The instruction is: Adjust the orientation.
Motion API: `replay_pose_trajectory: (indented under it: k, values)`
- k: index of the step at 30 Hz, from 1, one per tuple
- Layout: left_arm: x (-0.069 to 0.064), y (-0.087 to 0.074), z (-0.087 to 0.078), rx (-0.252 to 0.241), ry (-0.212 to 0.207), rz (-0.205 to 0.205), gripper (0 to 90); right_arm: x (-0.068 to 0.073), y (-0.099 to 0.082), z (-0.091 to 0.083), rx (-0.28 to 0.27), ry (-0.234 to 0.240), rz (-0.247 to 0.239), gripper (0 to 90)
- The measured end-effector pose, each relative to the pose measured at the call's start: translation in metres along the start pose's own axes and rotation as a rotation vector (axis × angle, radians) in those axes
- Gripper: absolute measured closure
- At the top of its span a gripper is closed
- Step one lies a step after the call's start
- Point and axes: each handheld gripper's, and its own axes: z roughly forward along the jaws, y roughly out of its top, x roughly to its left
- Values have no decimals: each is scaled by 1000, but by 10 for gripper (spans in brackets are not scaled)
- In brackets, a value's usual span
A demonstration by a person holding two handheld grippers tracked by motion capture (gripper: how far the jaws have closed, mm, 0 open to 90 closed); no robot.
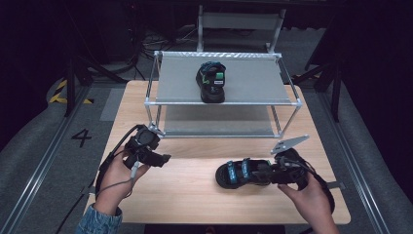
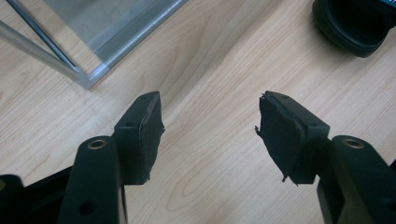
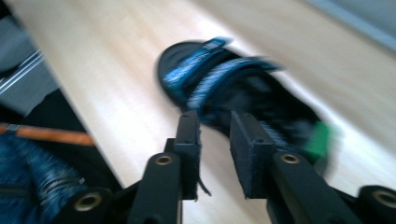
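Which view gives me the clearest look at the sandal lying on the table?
The high view: the sandal on the table shows whole and sharp. The right gripper view has it close but blurred; the left gripper view catches only its dark edge at top right.

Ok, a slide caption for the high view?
One sandal on the rack's top shelf, right gripper at the other sandal on the table.

Two black sandals with blue straps: one (image 1: 211,82) on the rack's upper shelf at 12 o'clock, one (image 1: 241,173) on the worktop (image 1: 195,195) at 5 o'clock. One metal rack (image 1: 160,100) with two shelves. Two claws: left claw (image 1: 163,159) at 8 o'clock, right claw (image 1: 260,175) at 4 o'clock. Two hands.
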Motion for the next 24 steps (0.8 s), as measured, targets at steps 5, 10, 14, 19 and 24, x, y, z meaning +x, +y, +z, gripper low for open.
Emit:
replay_pose_trajectory:
  k: [5, 10, 14, 19, 24]
  values:
    - [3, -6, 2, 11, 3, -14, 394, -20, -5, -8, -46, -88, 60, 563]
    - [8, -11, 5, 35, 5, -42, 391, -32, -5, 6, -17, -140, 94, 530]
    - [9, -13, 8, 41, 1, -50, 391, -35, -5, 15, 27, -136, 83, 655]
    - [8, -12, 13, 66, -1, -50, 393, -31, -7, 12, 25, -148, 61, 856]
    - [7, -8, 16, 68, -8, -38, 393, -24, -8, 6, 23, -124, 47, 866]
